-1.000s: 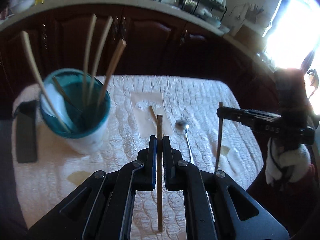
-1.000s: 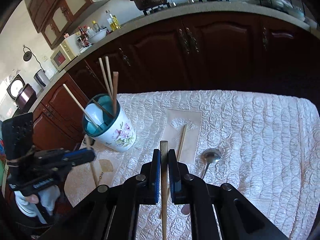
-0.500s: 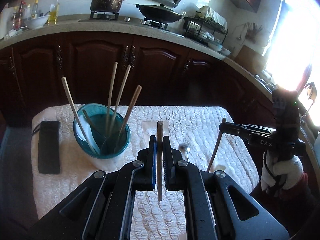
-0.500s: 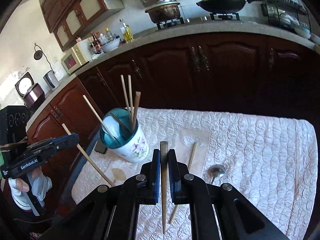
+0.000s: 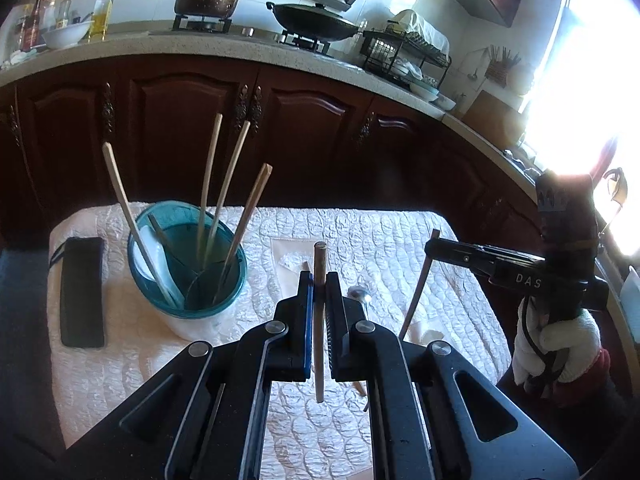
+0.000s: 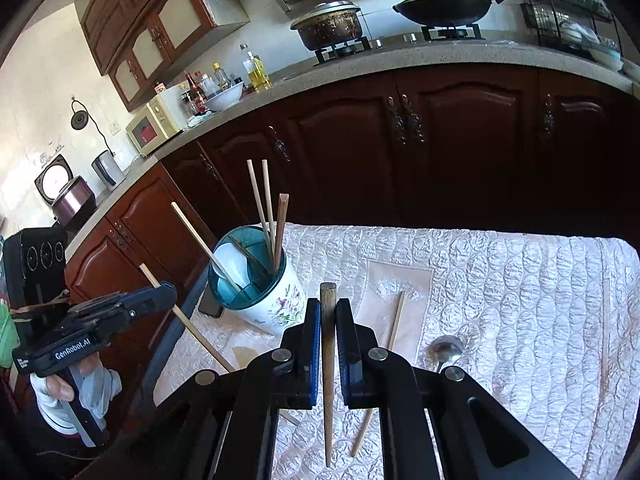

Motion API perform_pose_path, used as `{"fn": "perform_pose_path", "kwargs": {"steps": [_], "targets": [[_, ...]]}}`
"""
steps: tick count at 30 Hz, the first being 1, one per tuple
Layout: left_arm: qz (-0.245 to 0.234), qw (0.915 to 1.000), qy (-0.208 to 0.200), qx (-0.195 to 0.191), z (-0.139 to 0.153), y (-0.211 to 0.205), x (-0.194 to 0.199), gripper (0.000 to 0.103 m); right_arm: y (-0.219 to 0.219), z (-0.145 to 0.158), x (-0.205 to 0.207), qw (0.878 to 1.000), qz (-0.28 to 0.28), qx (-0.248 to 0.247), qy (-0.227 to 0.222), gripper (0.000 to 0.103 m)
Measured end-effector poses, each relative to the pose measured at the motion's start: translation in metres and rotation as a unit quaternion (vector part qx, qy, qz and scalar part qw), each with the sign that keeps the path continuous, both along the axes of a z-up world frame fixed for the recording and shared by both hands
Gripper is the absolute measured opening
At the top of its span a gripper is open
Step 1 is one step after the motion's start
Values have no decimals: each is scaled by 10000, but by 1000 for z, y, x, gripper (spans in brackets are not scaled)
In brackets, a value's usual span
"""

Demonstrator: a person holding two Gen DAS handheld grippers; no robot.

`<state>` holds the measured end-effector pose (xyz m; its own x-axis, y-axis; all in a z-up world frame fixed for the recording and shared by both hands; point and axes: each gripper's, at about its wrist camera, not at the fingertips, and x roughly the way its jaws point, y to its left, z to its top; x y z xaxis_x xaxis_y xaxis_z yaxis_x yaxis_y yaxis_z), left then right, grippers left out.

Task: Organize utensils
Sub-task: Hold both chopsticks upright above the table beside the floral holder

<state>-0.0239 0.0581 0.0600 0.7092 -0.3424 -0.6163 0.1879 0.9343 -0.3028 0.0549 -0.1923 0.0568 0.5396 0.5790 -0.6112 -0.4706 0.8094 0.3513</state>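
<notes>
Holding one chopstick (image 5: 319, 320) upright in my closed left claw (image 5: 319, 300); right claw (image 6: 328, 332) likewise clamps another chopstick (image 6: 328, 360), both above the worktop (image 6: 520, 300).

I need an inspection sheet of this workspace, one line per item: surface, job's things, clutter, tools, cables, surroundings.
Surface: table under a white quilted cloth, with a beige patch in the middle.
Job's things: floral utensil cup holding several chopsticks and a white spoon; one loose chopstick and a metal spoon lying on the cloth.
Clutter: black pouch beside the cup.
Tools: left tool shut on a brown chopstick; right tool shut on a second chopstick. Both are above the cloth.
Cables: nothing seen.
Surroundings: dark wood cabinets, counter with pot, wok and dish rack; bright window at the right.
</notes>
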Motion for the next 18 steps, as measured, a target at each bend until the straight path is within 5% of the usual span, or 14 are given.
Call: {"fn": "perform_pose_path", "kwargs": {"steps": [18], "targets": [[-82, 9995, 292, 71, -18, -6, 36, 4, -9, -24, 47, 9989, -32, 400, 243, 7]]}}
